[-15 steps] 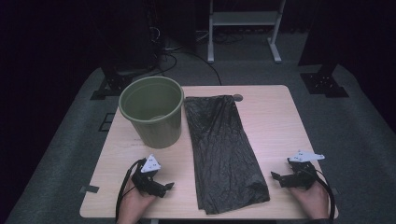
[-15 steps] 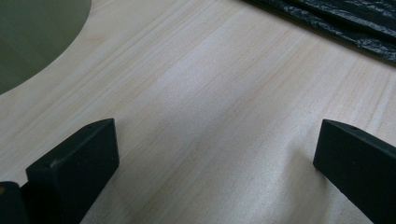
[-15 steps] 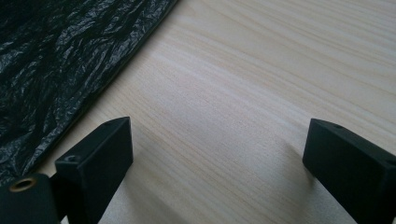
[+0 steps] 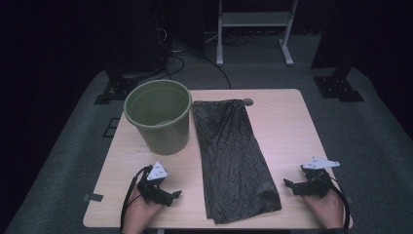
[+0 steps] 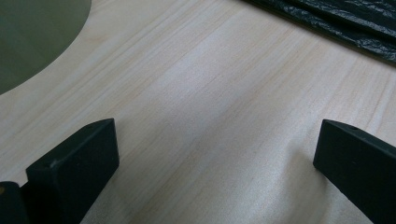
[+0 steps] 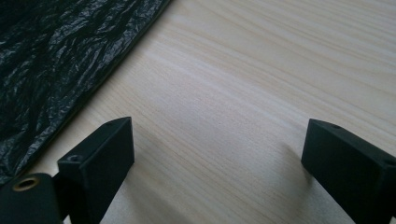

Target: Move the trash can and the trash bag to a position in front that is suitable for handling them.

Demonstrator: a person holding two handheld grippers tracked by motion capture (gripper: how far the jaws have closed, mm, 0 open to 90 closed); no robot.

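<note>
A black plastic bag (image 4: 234,156) lies flat down the middle of the wooden table (image 4: 287,122); its crinkled edge shows at the top right of the left gripper view (image 5: 345,23) and fills the upper left of the right gripper view (image 6: 60,60). An olive-green bucket (image 4: 158,114) stands upright left of the bag, its wall at the top left of the left gripper view (image 5: 32,37). My left gripper (image 4: 173,195) rests near the front left edge, open, with bare wood between its jaws (image 5: 215,154). My right gripper (image 4: 288,185) rests at the front right, open, just right of the bag's lower corner (image 6: 217,149).
A small round grommet (image 4: 248,102) sits at the table's far edge by the bag's top. Beyond the table are a white stand (image 4: 253,29), black equipment bases (image 4: 336,87) and cables on grey carpet. Bare wood lies right of the bag.
</note>
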